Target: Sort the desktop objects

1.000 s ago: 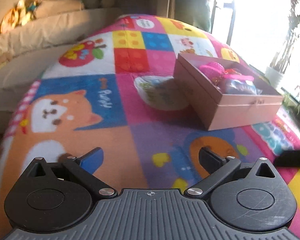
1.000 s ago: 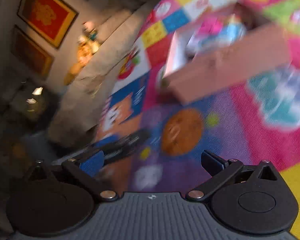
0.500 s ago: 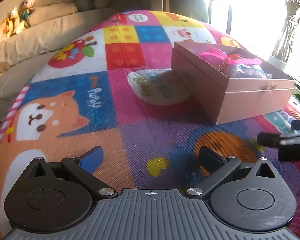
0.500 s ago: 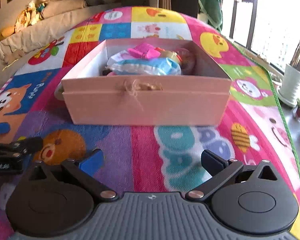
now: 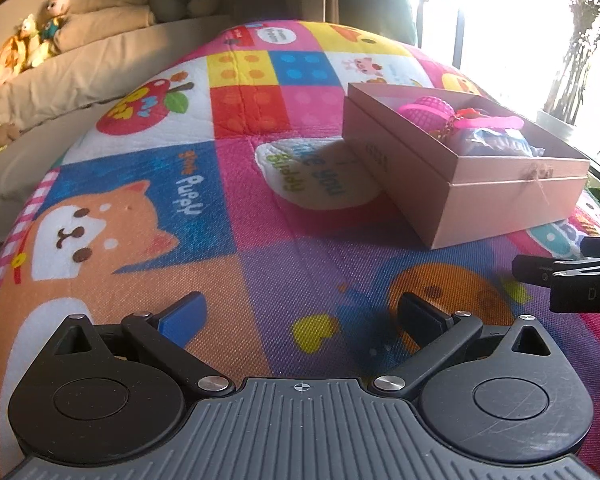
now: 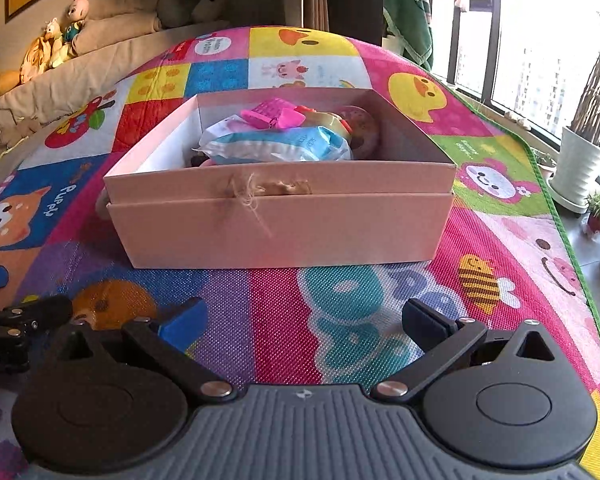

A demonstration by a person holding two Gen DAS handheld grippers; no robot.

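One pink cardboard box, lidless, rectangular, resting flat on a patchwork cartoon play mat. Seated in a slightly larger pink tray or lid, a seam running all round the wall. Knot of pale twine at the middle of the near wall, with a scrap of brown tape beside it. Interior white, filled toward the right half. Contents: blue-and-white plastic packet on top at the front; pink mesh ball and pink plastic piece behind it; round pinkish item at the right rear, not identifiable. Left interior corner bare.

Right gripper: just short of the box's near wall, above the mat, jaws spread wide, nothing between them. One blue pad, one black.

Left gripper: well to the left of the box, over the purple and orange mat squares, jaws likewise wide and unloaded.

Surroundings: beige cushions with soft toys at the far left; white plant pot by the window, right.
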